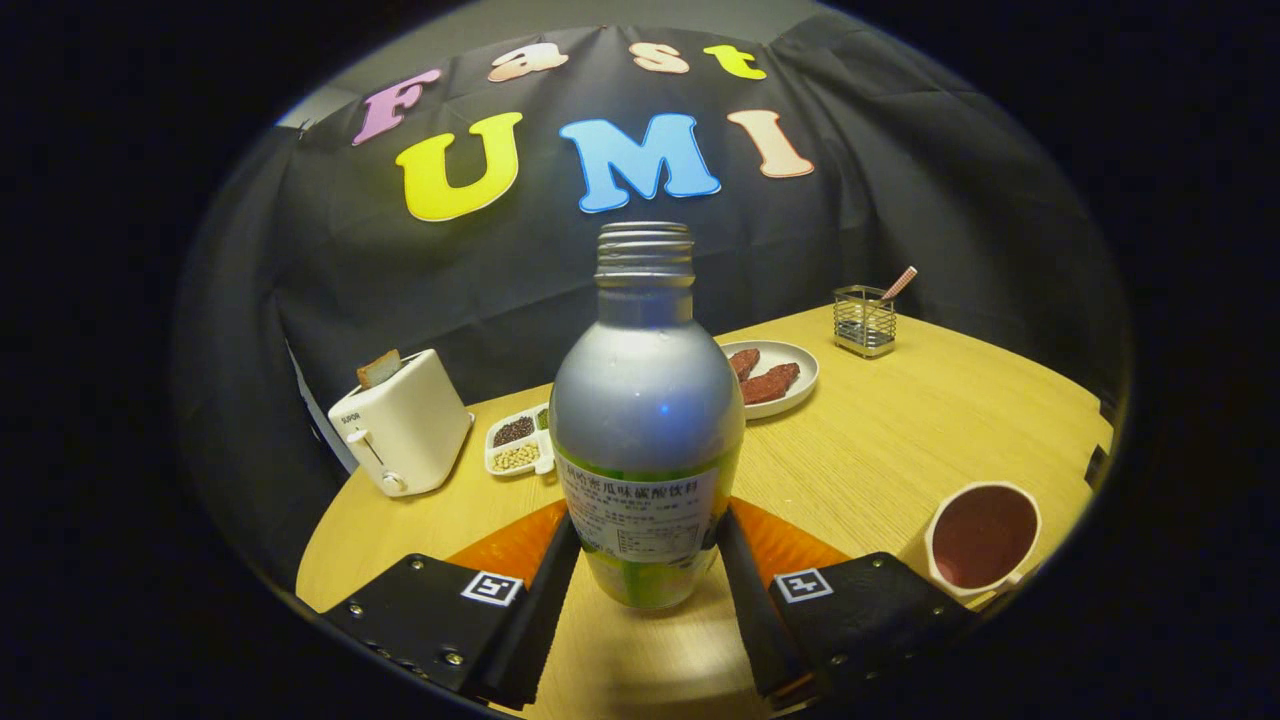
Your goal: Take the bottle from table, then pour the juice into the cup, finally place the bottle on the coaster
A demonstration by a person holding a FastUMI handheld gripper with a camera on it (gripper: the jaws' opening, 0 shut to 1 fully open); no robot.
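Observation:
A silver bottle with a green and white label and an open threaded neck stands upright between my fingers. My gripper is shut on the bottle, with one finger pressed against each side of its lower body. An orange coaster lies on the table right behind the bottle's base and shows on both sides of it. I cannot tell whether the bottle rests on it. A white cup with a dark reddish inside sits to the right of my right finger.
On the round wooden table, a white toaster with a slice of bread stands at the far left, next to a divided dish of grains. A plate of dark red pieces and a wire holder lie beyond the bottle.

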